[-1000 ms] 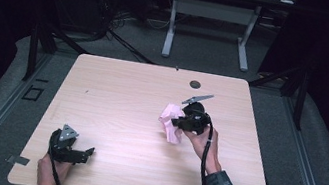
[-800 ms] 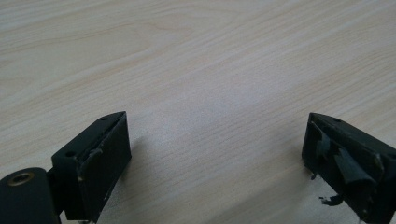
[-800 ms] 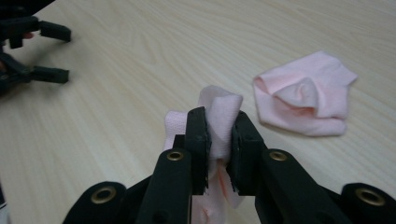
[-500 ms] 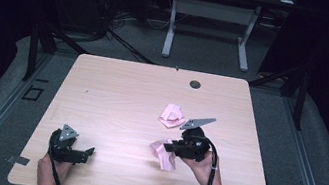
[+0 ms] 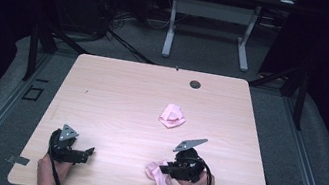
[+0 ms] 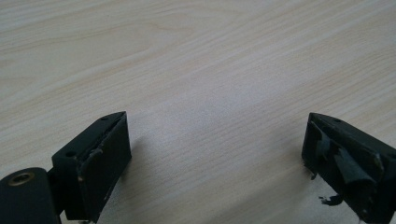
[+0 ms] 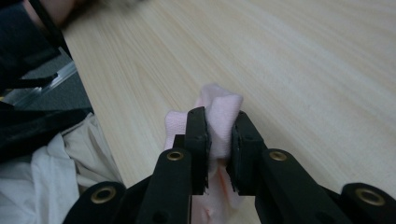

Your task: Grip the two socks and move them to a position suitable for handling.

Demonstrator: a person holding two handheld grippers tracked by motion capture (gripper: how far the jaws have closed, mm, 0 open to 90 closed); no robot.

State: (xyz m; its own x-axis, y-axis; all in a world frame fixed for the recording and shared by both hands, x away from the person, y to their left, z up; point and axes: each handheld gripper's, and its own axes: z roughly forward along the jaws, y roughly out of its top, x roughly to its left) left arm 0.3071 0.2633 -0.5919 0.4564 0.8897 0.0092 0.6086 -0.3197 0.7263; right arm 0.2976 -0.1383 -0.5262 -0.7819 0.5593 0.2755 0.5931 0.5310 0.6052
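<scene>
The pink sock [image 5: 159, 176] is pinched in the right gripper [image 5: 166, 169] near the front edge of the table [image 5: 116, 94], right of the middle, its loose end draped onto the wood. In the right gripper view the two black jaws are closed on a fold of the sock [image 7: 219, 123], with cloth bulging above and below the pads. A second pink sock [image 5: 171, 116] lies crumpled near the middle of the table, well apart from the held one. The left gripper [image 5: 84, 152] rests low at the front left, its jaws spread wide with only bare wood between them [image 6: 215, 154].

The likely trouble, as a judgement: the grip takes only a fold of soft fabric, so a quick pull or lift could let the sock slide out, or the sock could bunch up instead of laying flat. The held sock also sits close to the table's front edge, so if released carelessly it could slip off toward the person's lap. If the two socks are meant to be paired, the gap between them leaves room for a sloppy match.

Hard to make out: which end of the sock is gripped, since the jaws cover its middle and the lower part is cut off by the frame. The second sock's shape, folded or merely crumpled, cannot be told from the high view.
</scene>
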